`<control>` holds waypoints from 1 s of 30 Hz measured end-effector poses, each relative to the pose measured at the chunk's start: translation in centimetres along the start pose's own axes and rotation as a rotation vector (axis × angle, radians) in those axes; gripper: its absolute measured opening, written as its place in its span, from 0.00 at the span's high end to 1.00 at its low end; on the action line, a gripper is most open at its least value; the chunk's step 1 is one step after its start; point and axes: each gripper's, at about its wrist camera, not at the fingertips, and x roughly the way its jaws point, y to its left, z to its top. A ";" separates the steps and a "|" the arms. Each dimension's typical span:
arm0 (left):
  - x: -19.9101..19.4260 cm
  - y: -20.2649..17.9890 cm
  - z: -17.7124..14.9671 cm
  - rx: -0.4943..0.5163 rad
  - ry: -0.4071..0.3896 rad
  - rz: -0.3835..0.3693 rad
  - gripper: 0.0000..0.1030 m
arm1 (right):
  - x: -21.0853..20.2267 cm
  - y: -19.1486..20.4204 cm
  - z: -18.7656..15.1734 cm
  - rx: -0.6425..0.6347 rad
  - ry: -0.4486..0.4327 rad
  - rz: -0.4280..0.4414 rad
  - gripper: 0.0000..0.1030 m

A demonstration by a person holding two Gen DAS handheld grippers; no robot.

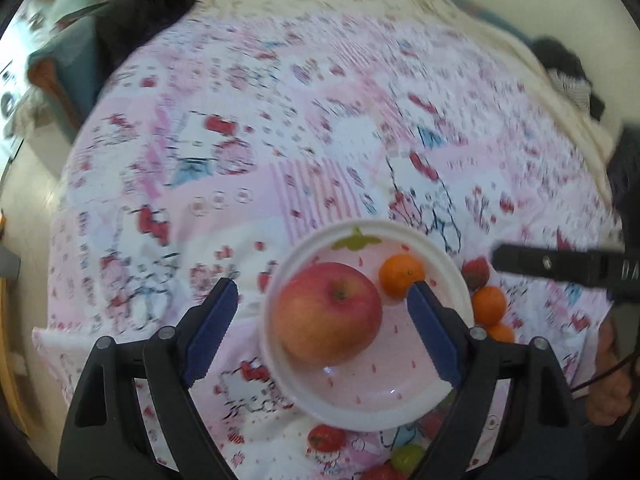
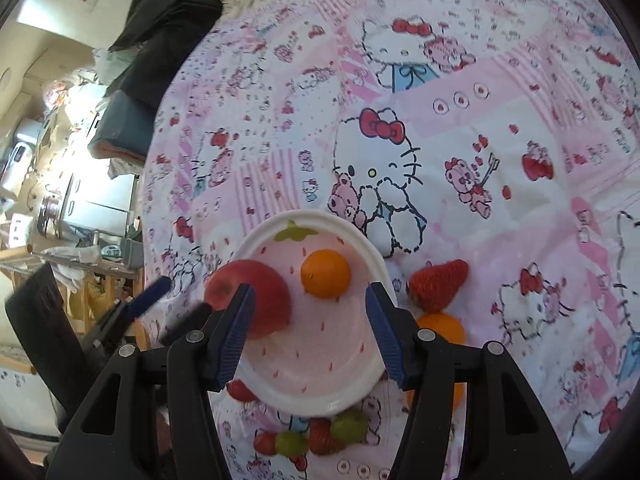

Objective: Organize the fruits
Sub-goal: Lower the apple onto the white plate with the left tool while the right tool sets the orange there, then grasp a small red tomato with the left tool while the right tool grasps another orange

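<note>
A: Both are spread wide with nothing held: the left gripper (image 1: 322,312) hangs over the apple (image 1: 328,312), the right gripper (image 2: 310,328) over the plate (image 2: 360,388).

B: The risk?

A: Apple and orange (image 2: 325,274) sit loose on the plate (soft bedspread (image 2: 440,120) beneath). A nudged rim could tip it and roll them out towards the strawberry (image 2: 438,284).

No text, label or number can be read anywhere.
</note>
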 end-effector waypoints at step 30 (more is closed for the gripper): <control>2.5 -0.2 -11.4 0.017 0.195 0.022 0.47 | -6.8 -5.4 -10.0 0.141 -0.107 -0.059 0.42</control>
